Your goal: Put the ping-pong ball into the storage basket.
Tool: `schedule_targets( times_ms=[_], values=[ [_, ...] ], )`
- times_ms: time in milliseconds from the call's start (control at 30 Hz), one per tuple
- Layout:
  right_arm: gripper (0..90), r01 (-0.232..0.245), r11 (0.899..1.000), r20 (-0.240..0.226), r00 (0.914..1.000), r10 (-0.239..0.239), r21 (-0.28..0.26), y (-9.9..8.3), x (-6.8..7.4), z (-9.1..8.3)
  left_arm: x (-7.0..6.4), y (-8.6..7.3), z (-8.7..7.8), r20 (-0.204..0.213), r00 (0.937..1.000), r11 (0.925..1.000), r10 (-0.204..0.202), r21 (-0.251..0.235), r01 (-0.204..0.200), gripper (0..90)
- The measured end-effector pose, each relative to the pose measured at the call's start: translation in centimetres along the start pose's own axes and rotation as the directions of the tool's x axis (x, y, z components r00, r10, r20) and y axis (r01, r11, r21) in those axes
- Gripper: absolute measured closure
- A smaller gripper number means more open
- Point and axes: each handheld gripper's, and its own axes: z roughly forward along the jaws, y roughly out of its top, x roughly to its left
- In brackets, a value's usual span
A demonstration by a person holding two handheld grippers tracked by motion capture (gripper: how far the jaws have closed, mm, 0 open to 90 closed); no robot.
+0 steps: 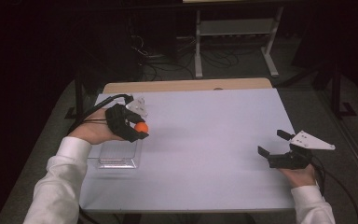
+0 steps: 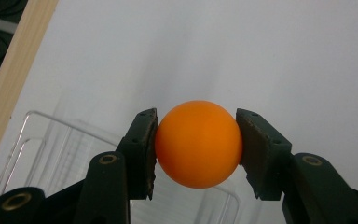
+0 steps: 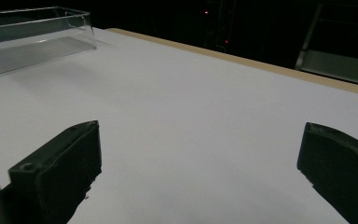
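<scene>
An orange ball (image 1: 141,127) (image 2: 198,143) is clamped between the jaws of my left gripper (image 1: 140,129) (image 2: 196,149), which is shut on it above the left side of the white table. Just below it stands a clear plastic tray (image 1: 116,155) (image 2: 51,154), and the ball hangs over the tray's far rim. My right gripper (image 1: 274,143) (image 3: 200,168) rests low at the table's right side, open wide with nothing between its jaws. From the right gripper view the clear tray (image 3: 32,39) sits far off at the upper left.
The white tabletop (image 1: 205,140) has a wooden strip (image 1: 186,86) along its far edge. Beyond it are a dark floor with cables and a white metal stand (image 1: 235,42). Open table surface lies between the two grippers.
</scene>
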Motion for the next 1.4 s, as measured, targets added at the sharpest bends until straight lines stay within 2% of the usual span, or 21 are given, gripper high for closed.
schedule_targets(
  times_ms=[467,667,900,1200,1400],
  values=[
    [0.0,-0.002,1.0,-0.001,1.0,0.002,-0.003,0.0,0.1,0.0,1.1,-2.1,-0.8,-0.013,0.9985,0.9975,-0.053,0.046,0.053,50.7],
    [0.0,0.0,1.0,-0.002,1.0,0.0,0.001,0.0,0.1,0.0,1.4,-2.6,-1.0,-0.017,0.9982,0.9962,-0.058,0.065,0.059,50.7],
    [0.0,0.0,1.0,0.0,1.0,0.0,-0.002,0.1,0.1,-0.1,1.3,-3.1,-0.7,-0.018,0.9986,0.9923,-0.05,0.113,0.051,50.7],
    [0.0,0.007,1.0,0.0,1.0,-0.007,0.006,0.0,0.1,0.1,1.7,-3.5,-0.4,-0.011,0.9978,0.9916,-0.065,0.111,0.066,50.7],
    [0.0,0.012,1.0,-0.001,0.9999,-0.012,0.009,0.0,0.1,0.1,1.7,-3.9,0.2,-0.007,0.9981,0.988,-0.062,0.142,0.062,50.7]
  ],
)
